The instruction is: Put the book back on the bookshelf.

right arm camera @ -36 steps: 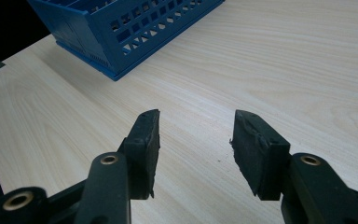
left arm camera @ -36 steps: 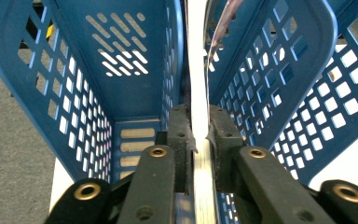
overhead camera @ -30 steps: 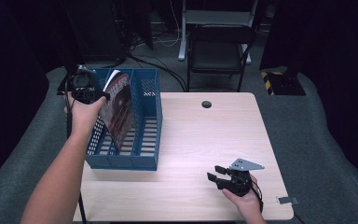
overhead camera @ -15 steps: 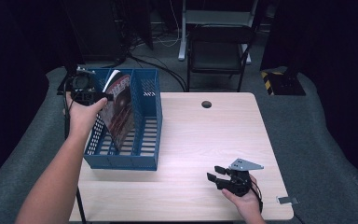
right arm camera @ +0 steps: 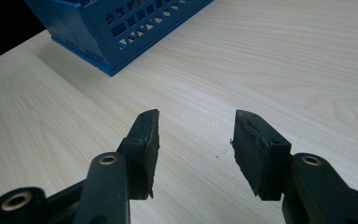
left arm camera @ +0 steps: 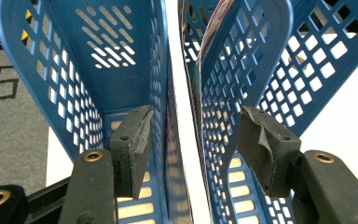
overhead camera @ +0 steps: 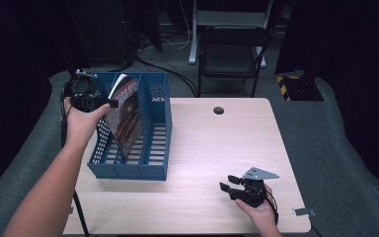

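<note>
A blue three-slot file rack (overhead camera: 155, 128) stands on the left of the table. A magazine with a dark red cover (overhead camera: 126, 116) leans upright in its middle slot. My left gripper (overhead camera: 111, 102) is at the rack's far top edge. Its jaws have just been opening and now stand apart. In the left gripper view the magazine's white edge (left arm camera: 186, 121) and a rack divider (left arm camera: 161, 70) run between the jaws of the left gripper (left arm camera: 193, 140), and neither pad touches them. My right gripper (overhead camera: 227, 183) rests open near the table's front right, with only bare wood between the jaws of the right gripper (right arm camera: 193, 135).
The light wooden table (overhead camera: 217, 148) has a round cable hole (overhead camera: 219, 110) at its far side and a small metal clip (overhead camera: 301, 212) at its front right corner. A black chair (overhead camera: 232, 54) stands behind the table. Grey carpet surrounds it.
The left jaws have opened and let go of the magazine, which now leans on its own in the rack. The right gripper has not moved.
</note>
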{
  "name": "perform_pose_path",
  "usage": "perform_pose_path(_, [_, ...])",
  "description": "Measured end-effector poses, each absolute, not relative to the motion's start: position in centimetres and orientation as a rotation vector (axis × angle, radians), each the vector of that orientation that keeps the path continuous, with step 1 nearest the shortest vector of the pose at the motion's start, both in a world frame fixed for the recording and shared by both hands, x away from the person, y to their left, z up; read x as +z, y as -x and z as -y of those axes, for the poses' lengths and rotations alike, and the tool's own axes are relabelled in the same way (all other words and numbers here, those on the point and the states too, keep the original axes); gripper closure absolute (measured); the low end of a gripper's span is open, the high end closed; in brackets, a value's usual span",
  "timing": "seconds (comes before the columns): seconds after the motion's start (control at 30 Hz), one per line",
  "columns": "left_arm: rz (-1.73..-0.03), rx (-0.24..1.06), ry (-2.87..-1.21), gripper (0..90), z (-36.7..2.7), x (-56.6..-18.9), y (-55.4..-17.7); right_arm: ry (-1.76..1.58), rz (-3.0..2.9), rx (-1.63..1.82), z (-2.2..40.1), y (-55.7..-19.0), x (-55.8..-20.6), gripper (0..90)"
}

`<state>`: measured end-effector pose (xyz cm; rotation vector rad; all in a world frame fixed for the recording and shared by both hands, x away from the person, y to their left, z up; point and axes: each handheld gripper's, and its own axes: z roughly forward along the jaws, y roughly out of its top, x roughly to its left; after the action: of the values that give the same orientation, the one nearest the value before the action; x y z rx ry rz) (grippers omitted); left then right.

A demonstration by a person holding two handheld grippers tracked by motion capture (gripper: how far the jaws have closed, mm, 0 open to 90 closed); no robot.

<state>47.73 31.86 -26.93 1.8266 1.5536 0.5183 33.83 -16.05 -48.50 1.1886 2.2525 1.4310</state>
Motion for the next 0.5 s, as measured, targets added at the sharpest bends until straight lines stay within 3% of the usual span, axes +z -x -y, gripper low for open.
perform_pose_path(0.5, [-1.493,0.514,-1.822,44.2,-31.9,-24.7,-46.6,-1.223,-2.248,1.424,16.4,-33.8,-48.7,49.9])
